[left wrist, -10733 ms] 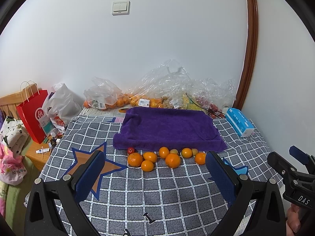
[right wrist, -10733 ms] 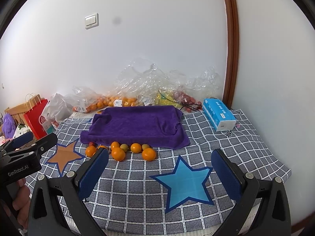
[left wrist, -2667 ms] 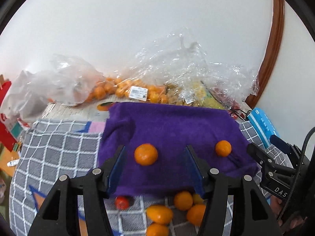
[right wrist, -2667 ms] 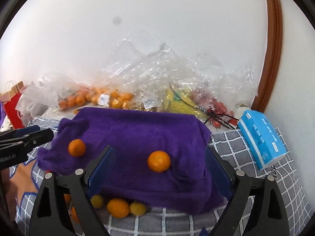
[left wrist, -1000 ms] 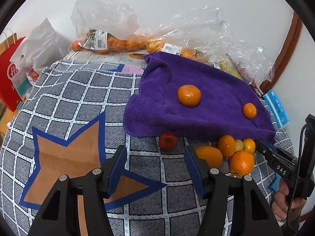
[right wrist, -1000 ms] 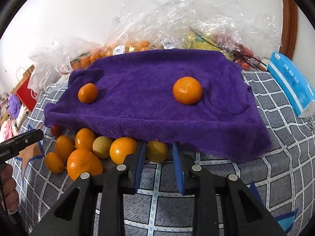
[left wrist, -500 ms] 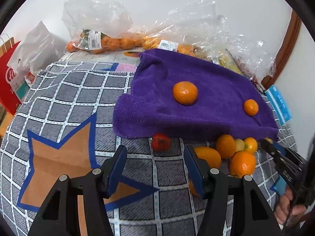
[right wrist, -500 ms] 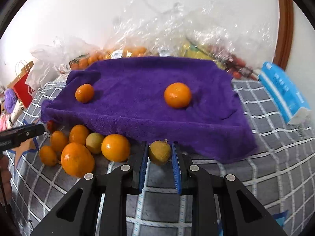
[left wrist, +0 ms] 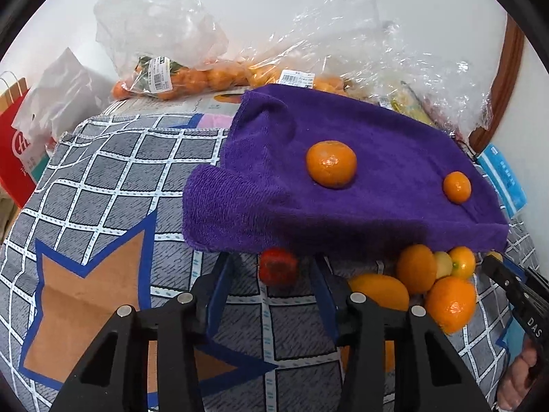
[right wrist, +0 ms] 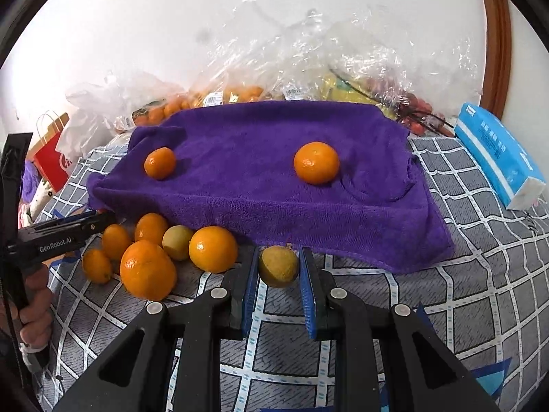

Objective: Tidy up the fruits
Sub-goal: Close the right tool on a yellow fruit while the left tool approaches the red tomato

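Observation:
A purple towel (right wrist: 274,178) lies on the checked cloth with two oranges on it, one left (right wrist: 160,163) and one right (right wrist: 316,162). Several oranges and small yellow fruits (right wrist: 178,250) cluster along its front edge. My right gripper (right wrist: 278,254) is shut on a small yellow-green fruit (right wrist: 278,266) at that edge. In the left wrist view a small red fruit (left wrist: 278,267) sits under the towel's (left wrist: 343,171) front fold. My left gripper (left wrist: 271,261) straddles it. Its jaws are closing, with gaps still showing on both sides of the fruit.
Clear plastic bags of oranges and other fruit (right wrist: 240,92) line the wall behind the towel. A blue tissue pack (right wrist: 497,154) lies at the right, a red paper bag (left wrist: 17,144) at the left. A hand holds each gripper's handle.
The left gripper has moved in on the red fruit and its jaws have narrowed around it. The right gripper's jaws have shut on the yellow-green fruit and shifted slightly.

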Demonstrator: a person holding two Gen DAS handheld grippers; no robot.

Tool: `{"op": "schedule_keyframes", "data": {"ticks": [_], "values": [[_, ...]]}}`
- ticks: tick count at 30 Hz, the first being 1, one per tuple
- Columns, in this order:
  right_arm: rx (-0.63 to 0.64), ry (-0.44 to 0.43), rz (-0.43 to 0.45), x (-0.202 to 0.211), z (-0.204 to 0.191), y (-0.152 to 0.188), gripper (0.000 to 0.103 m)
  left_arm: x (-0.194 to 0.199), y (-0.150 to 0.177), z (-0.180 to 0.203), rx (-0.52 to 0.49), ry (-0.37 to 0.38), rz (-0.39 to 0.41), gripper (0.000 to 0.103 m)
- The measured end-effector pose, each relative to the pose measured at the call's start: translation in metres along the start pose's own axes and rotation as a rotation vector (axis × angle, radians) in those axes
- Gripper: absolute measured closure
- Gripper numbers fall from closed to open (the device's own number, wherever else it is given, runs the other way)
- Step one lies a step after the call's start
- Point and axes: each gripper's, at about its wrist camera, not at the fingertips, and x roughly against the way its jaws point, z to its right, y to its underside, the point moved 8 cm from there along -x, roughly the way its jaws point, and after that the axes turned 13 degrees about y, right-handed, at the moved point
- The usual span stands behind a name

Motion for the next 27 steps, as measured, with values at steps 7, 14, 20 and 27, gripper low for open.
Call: {"op": "schedule_keyframes", "data": {"ticks": [7,14,20,27], "values": [[0.072,0.023,0.004,0.000,-0.012,0.003,0.080,-0.002,0.001,0.001,-0.006,-0.019,-0.008,0.059],[0.027,0.035,-0.008,-0.003,-0.004,0.003,0.079,-0.001,0.000,-0.003,0.026,0.011,0.005,0.059],[-0.008,0.033,-0.027,-0.007,0.000,0.003,0.079,-0.002,0.001,-0.003,0.023,-0.004,0.000,0.059],[-0.023,0.028,-0.010,-0.003,0.001,0.001,0.079,-0.004,0.001,-0.001,0.012,-0.017,-0.008,0.059]]}}
